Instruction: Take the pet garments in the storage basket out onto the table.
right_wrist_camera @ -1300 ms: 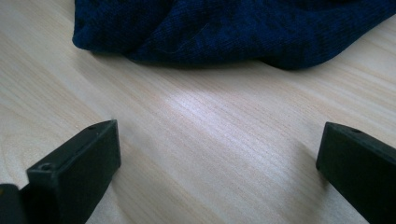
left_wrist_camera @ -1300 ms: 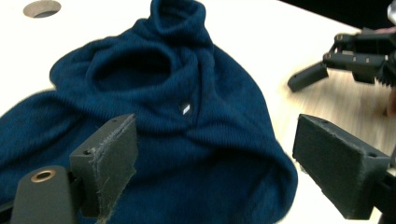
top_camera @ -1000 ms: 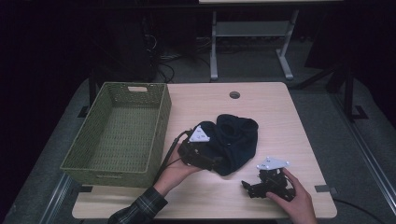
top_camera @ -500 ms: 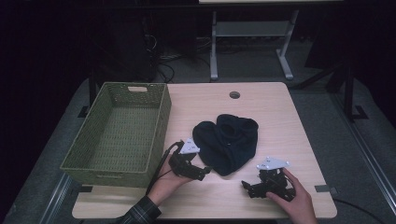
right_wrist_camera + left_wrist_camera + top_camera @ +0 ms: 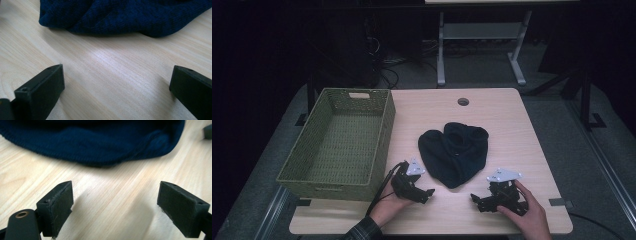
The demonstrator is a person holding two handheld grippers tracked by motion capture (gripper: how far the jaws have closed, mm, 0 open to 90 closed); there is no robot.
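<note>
A dark navy knit garment (image 5: 455,152) lies crumpled in the middle of the light wooden table (image 5: 507,120). My left gripper (image 5: 427,192) rests on the table near its front edge, just left of the garment's front tip and apart from it. In the left gripper view the jaws stand wide apart over bare wood, with the garment's hem (image 5: 100,147) ahead. My right gripper (image 5: 475,200) sits at the front right, open, and the garment (image 5: 120,15) lies ahead of it, untouched.
A green woven basket (image 5: 343,140) stands on the left part of the table, with nothing in it. A round cable hole (image 5: 463,101) sits near the far edge. A white desk frame (image 5: 482,35) stands on the floor beyond.
My left gripper has let go of the garment's left side and pulled back toward the front edge, open. The garment now lies flatter. The right gripper has stayed put.
</note>
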